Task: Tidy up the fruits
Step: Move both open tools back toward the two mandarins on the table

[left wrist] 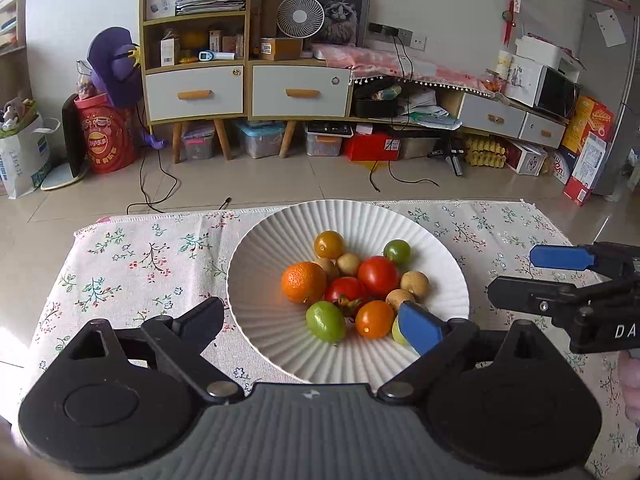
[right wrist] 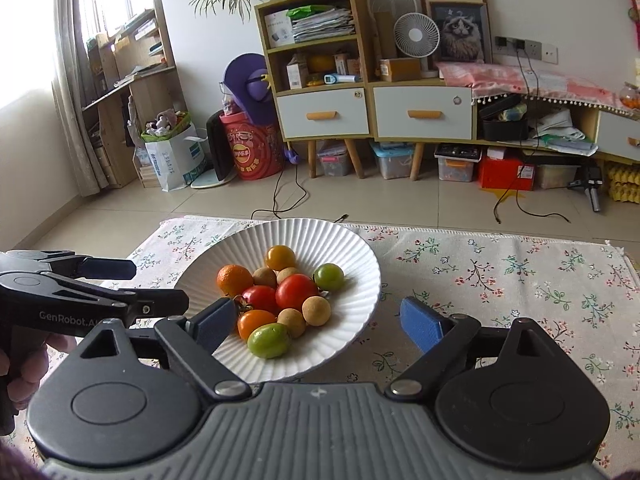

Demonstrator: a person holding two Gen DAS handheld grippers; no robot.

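Fingers wide on both sides, nothing between either pair! On the left gripper [left wrist: 316,322] the blue pad of 1 finger [left wrist: 420,326] sits over the near rim of the plate [left wrist: 260,248], covering part of a pale green fruit, while the other black finger [left wrist: 202,318] is out over the floral cloth [left wrist: 132,256] just beside the plate. Whether that blue pad touches the fruit, I cannot tell.

Over to the right gripper [right wrist: 320,322]: same story, spread wide and empty, 1 finger [right wrist: 214,324] over the plate's near edge beside the fruit, the other [right wrist: 422,322] out over the cloth on the worktop.

And the fruit itself? All piled in the middle of the white ribbed plate. I count an orange [left wrist: 304,282], 2 red tomatoes [left wrist: 378,276], a yellow-orange one at the back [left wrist: 329,245], another orange one at the front [left wrist: 375,319], a green tomato at the back [left wrist: 397,251], an oval green fruit near the front [left wrist: 326,321] and several small tan round ones [left wrist: 415,285], all touching or nearly so.

Nothing loose shows on the cloth in either view, so the gathering looks done or very close to it. What could be left, as I judge it, is only tidying the heap, or drawing both grippers clear. With both pairs of fingers empty, no fruit is in transit right now.
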